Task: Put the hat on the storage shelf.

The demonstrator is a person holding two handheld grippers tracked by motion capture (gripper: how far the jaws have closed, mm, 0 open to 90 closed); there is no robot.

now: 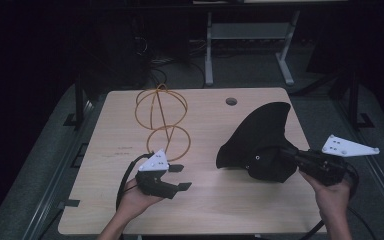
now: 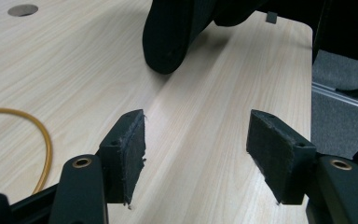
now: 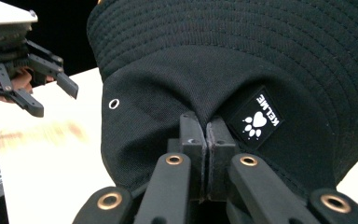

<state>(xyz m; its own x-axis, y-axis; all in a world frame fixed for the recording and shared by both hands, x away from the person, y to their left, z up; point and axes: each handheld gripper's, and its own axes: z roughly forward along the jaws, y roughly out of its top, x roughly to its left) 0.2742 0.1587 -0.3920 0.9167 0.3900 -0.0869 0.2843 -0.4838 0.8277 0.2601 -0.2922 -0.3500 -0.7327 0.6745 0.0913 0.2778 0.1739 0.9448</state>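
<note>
Your right gripper is clamping the black hat: jaws are pinched tight on a fold of the crown fabric, right beside the paw-print patch. The hat is sitting toward the desk's right edge, roughly mid-depth. Its brim is sticking up toward the far right corner, and the part in your grip is looking lifted; I can't tell how much of the rest is still resting on the wood.

Your left gripper is released, jaws standing apart with nothing between the pads, only bare wood. It's hovering near the middle of the desk, closer to the near edge, pointing toward the hat but well apart from it. In the left gripper view the hat's edge is lying ahead of the open jaws.

An orange wire frame of loops is standing near the far edge, left of centre, just beyond your left gripper. A round cable hole is sitting by the far edge.
</note>
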